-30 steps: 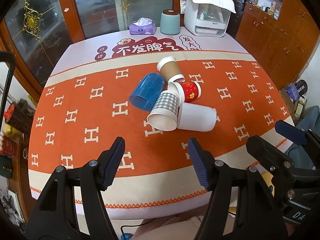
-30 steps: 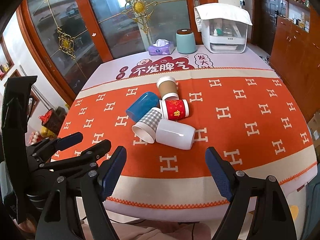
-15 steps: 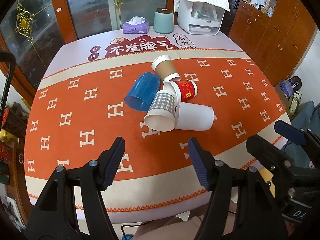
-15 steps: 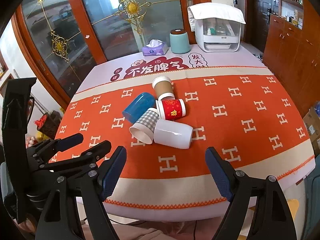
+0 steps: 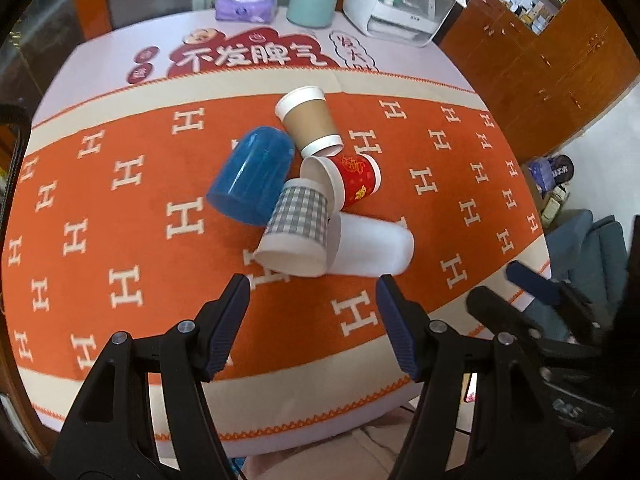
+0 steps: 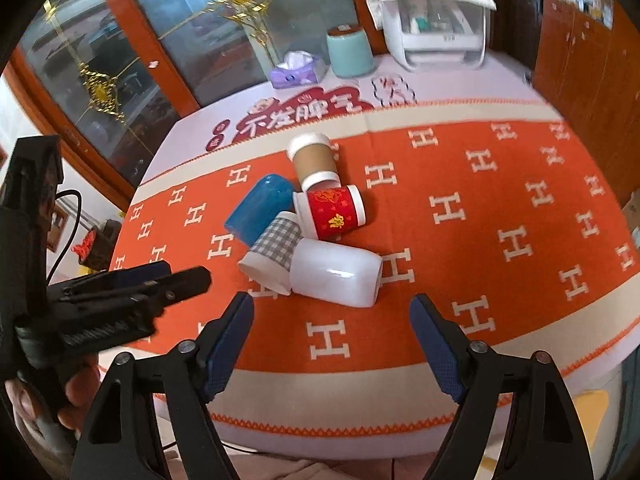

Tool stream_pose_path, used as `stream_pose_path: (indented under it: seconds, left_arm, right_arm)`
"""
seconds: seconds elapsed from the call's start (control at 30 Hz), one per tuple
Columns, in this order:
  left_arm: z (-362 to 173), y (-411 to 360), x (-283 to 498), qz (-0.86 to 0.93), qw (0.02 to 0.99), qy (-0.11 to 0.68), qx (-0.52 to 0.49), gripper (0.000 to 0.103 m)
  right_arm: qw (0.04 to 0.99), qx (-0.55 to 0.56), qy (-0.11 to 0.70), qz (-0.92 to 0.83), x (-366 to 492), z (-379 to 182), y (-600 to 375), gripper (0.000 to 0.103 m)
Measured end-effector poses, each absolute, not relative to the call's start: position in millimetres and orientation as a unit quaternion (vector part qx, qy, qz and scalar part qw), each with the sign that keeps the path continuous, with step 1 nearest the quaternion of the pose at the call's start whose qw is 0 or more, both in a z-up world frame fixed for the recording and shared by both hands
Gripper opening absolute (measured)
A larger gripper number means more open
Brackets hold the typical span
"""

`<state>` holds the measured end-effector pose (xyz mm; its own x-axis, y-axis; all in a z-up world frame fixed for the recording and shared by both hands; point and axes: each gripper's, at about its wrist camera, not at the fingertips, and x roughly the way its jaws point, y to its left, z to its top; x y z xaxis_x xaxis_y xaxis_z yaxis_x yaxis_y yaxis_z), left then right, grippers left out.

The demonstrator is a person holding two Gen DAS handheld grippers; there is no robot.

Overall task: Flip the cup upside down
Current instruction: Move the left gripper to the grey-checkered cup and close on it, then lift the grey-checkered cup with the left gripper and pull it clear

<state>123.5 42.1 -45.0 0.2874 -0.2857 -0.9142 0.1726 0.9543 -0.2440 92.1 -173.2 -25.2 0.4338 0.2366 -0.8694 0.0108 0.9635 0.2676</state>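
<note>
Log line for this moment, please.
left gripper: open, empty | right gripper: open, empty | cups: five, clustered on their sides | white cup: nearest | flipped: none

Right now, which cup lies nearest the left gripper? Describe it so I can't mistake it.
On the orange H-patterned tablecloth, find the cluster of five tipped cups. At its near edge lies the grey-and-white checked paper cup, open mouth toward you, the only checked one.
</note>
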Motion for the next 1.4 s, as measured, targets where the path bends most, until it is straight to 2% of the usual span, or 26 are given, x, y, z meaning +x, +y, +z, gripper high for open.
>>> stream_pose_path:
  seconds: [0.17,0.37,0.5,0.7,0.97,1.13,1.4]
  left_arm:
    - [-63,28,174,-0.145,0.780,0.608,-0.006,0.058]
    - [-109,9,222,-0.133,0.734,0.665,0.027,0.057]
    - [-133,2,234,-0.127,0.712,0.690,0.036,0.049]
    - [-160,-13,240,-0.124,0.690,0.710,0.066,0.048]
    - [-169,-32,236,-0.117,0.689,0.709,0.094,0.052]
    - [-168,-42,225,-0.105,0.688,0.711,0.099,0.050]
    - [-137,-35,197,-0.095,0.713,0.693,0.049,0.050]
  right_arm:
    - [0.808,0.168,0.557,0.092,132,-65,-188,0.075]
    - [0.779,0.214,0.580,0.107,175,-106,-203,0.075]
    - [0.764,0.228,0.593,0.110,194,-126,-210,0.075]
    - [0.751,0.232,0.607,0.119,209,-143,-215,0.075]
    - [0.745,0.233,0.613,0.125,210,-152,-219,0.075]
    - [0.748,0.235,0.608,0.125,204,-148,-225,0.074]
    - [0.758,0.233,0.595,0.131,190,-132,-232,0.074]
